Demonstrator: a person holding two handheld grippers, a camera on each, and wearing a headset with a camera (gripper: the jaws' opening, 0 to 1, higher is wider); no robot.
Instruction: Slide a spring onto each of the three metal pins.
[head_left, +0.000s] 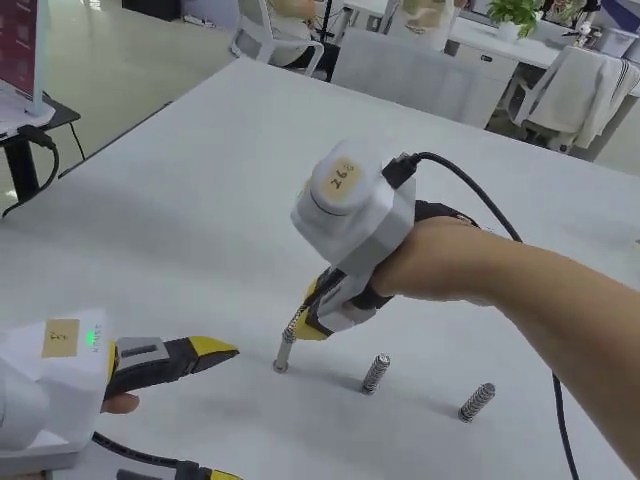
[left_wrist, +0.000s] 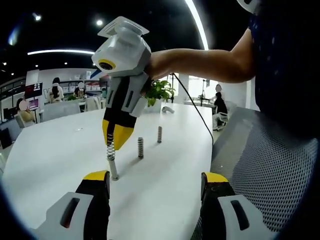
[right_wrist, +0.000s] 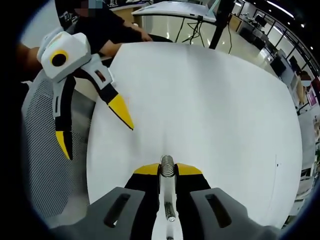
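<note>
A: Spring (head_left: 294, 322)?
B: Being pinched by right gripper (right_wrist: 167, 171), just at the pin's (head_left: 283, 356) top.
A: Left gripper (left_wrist: 155, 177)?
B: Being held spread, near that pin. Other two springs (head_left: 375, 373) are standing right of it.

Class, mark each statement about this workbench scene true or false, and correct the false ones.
1. The right gripper is shut on a coiled metal spring. True.
2. All three upright metal pins already wear fully seated springs. False: only the middle spring and the right-hand spring are seated. The left-hand pin has the held spring just at its top, with its lower shaft bare.
3. The left gripper, with yellow-tipped jaws, is open and holds nothing. True.
4. The left gripper is clamping the left-hand pin to steady it. False: it sits apart from that pin, above the white table.
</note>
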